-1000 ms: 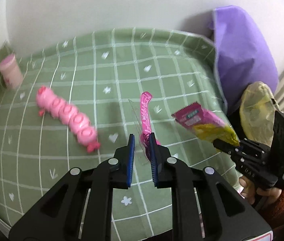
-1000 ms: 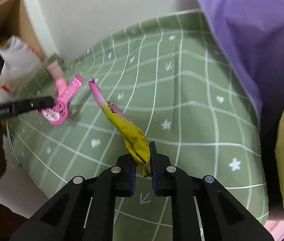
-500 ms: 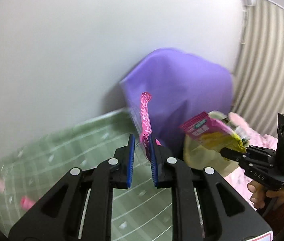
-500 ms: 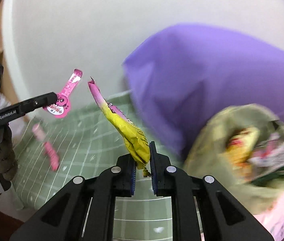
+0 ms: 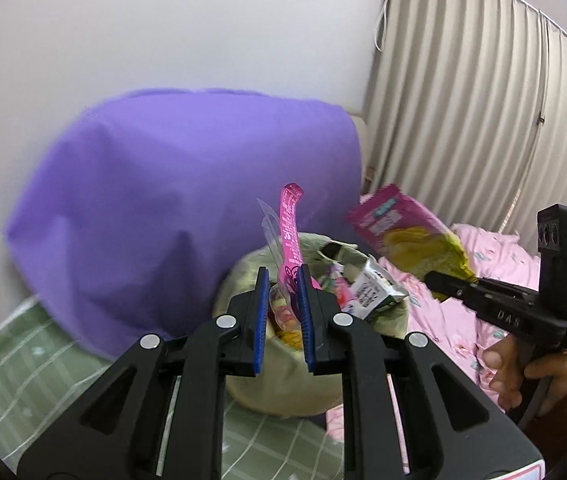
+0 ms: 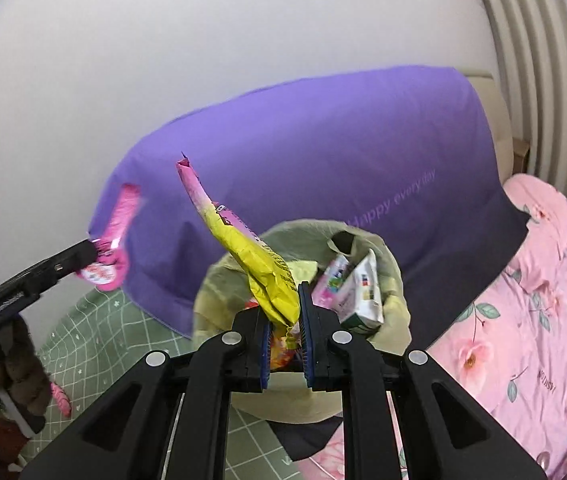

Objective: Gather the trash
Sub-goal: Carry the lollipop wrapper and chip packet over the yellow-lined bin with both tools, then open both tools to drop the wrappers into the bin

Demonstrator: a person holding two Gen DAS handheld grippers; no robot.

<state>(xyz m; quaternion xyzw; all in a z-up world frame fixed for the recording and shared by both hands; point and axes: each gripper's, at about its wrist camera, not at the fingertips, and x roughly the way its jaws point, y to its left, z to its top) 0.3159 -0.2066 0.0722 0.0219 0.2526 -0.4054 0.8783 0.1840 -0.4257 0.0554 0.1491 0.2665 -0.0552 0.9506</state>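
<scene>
My left gripper [image 5: 283, 276] is shut on a pink plastic blister pack [image 5: 290, 232], held upright over the open yellow-green trash bag [image 5: 283, 384]. My right gripper [image 6: 284, 292] is shut on a yellow and pink snack wrapper [image 6: 251, 248], also held above the trash bag [image 6: 307, 396]. The bag holds several wrappers and a small carton [image 6: 359, 296]. In the left wrist view the right gripper [image 5: 435, 278] holds the wrapper [image 5: 407, 236] to the right of the bag. In the right wrist view the left gripper [image 6: 87, 252] holds the pink pack [image 6: 113, 248] at the left.
A purple cloth-covered shape [image 6: 323, 152] stands behind the bag against a white wall. A green checked cover [image 5: 11, 360] lies to the left, pink floral bedding [image 6: 523, 320] to the right. Beige curtains [image 5: 483, 100] hang at the far right.
Both grippers have swung from over the green checked surface to above the trash bag, each still holding its piece of trash. The bag now sits right under the fingers.
</scene>
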